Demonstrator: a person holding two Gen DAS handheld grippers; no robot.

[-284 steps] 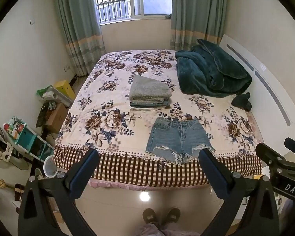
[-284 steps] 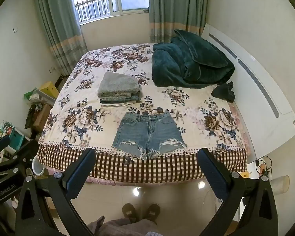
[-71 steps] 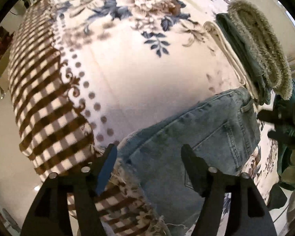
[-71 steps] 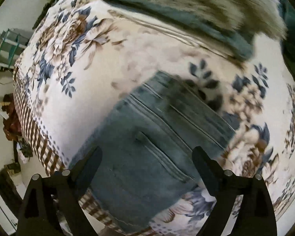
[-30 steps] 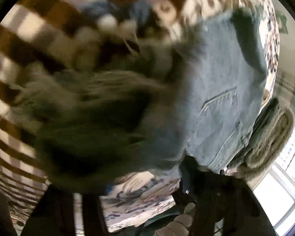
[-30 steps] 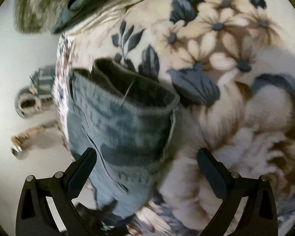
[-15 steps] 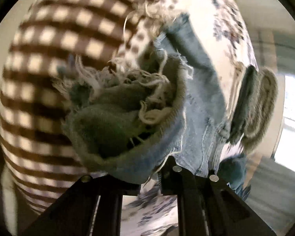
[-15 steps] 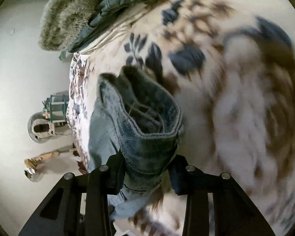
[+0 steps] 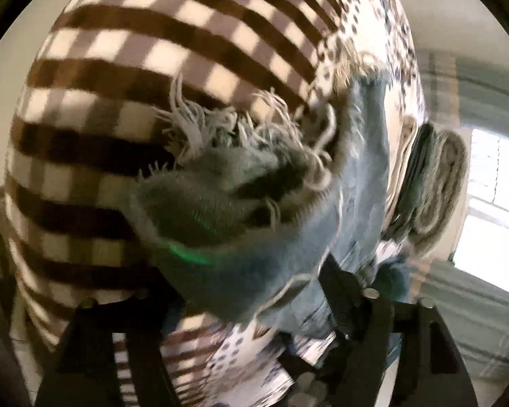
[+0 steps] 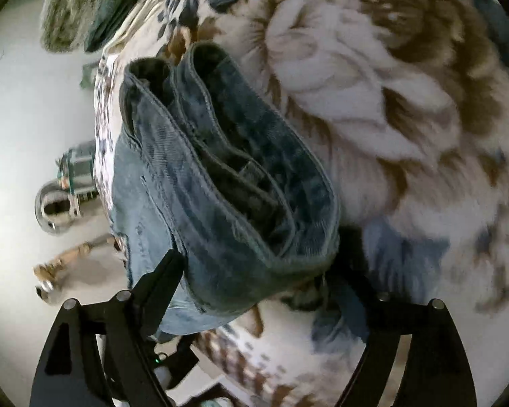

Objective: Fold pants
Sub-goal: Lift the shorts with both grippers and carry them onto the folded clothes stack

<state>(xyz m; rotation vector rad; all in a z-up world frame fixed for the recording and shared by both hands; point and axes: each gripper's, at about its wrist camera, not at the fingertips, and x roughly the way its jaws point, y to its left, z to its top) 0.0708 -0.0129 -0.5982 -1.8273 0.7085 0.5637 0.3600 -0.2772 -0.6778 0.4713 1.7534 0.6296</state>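
The blue denim shorts (image 9: 363, 183) lie on the floral bedspread near the bed's foot edge. My left gripper (image 9: 251, 285) is shut on the shorts' frayed leg hem (image 9: 227, 183), which bunches up right in front of the camera. My right gripper (image 10: 258, 264) is shut on the waistband (image 10: 234, 176) at one side, and the band is doubled over in thick layers between the fingers. Both views are very close and blurred.
The checked brown and cream bed skirt (image 9: 146, 51) hangs below the hem. A stack of folded clothes (image 9: 434, 183) lies beyond the shorts; it also shows in the right wrist view (image 10: 74, 3). A shelf and clutter (image 10: 71, 183) stand on the floor beside the bed.
Both grippers came down from above the bed, closed on the shorts, and now lift their edges: the left on the leg hem, the right on the waistband.
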